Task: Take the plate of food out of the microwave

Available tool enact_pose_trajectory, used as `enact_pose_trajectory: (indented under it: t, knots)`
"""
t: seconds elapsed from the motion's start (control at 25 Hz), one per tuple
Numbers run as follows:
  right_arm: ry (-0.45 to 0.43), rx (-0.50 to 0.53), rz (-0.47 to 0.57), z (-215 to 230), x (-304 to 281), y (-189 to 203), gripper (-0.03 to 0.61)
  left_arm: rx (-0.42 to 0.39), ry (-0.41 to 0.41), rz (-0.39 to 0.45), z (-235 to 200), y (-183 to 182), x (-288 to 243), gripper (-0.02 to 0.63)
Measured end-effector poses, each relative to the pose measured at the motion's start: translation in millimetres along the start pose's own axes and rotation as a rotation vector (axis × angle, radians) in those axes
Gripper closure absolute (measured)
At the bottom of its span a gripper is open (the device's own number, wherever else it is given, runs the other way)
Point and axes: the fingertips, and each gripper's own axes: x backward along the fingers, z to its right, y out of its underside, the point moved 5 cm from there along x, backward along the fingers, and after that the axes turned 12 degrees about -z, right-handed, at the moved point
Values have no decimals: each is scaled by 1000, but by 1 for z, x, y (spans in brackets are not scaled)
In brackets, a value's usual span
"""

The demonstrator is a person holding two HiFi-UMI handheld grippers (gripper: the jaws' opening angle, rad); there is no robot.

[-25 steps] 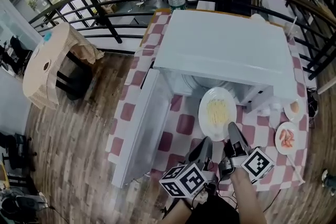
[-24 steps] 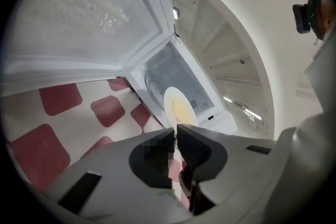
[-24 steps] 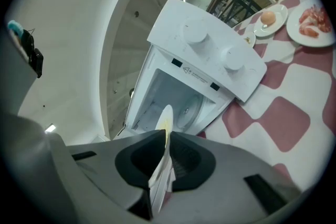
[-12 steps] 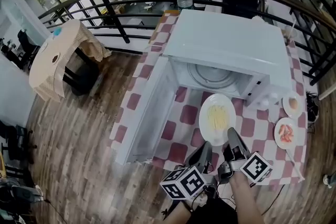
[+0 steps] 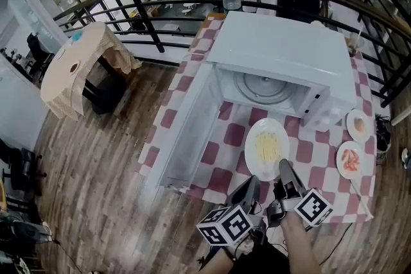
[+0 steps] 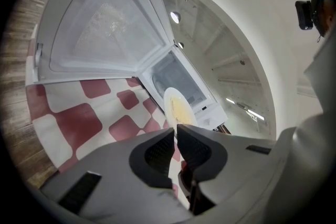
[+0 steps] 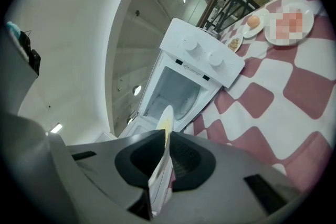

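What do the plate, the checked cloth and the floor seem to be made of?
The plate is likely glazed ceramic, possibly melamine: plain white, smooth, with a thin rim. The checked cloth is probably woven fabric, though coated vinyl is possible: matte red and white squares. The floor looks like wood or wood-look laminate: brown planks with grain streaks.

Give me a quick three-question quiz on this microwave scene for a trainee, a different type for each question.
1. True or false: the plate sits inside the microwave.
2. Which clamps the plate's rim? A: the left gripper only. B: the right gripper only. C: both.
3. Fill in: the microwave's door is ____.
Key: 1 false; 2 C; 3 open.
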Motion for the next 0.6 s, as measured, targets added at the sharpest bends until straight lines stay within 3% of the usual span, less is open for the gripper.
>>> enact_pose_trajectory:
  t: [0.6]
  knots:
    - [-14, 5, -15, -3, 24, 18, 551, 3, -12, 6, 3, 25, 20, 565]
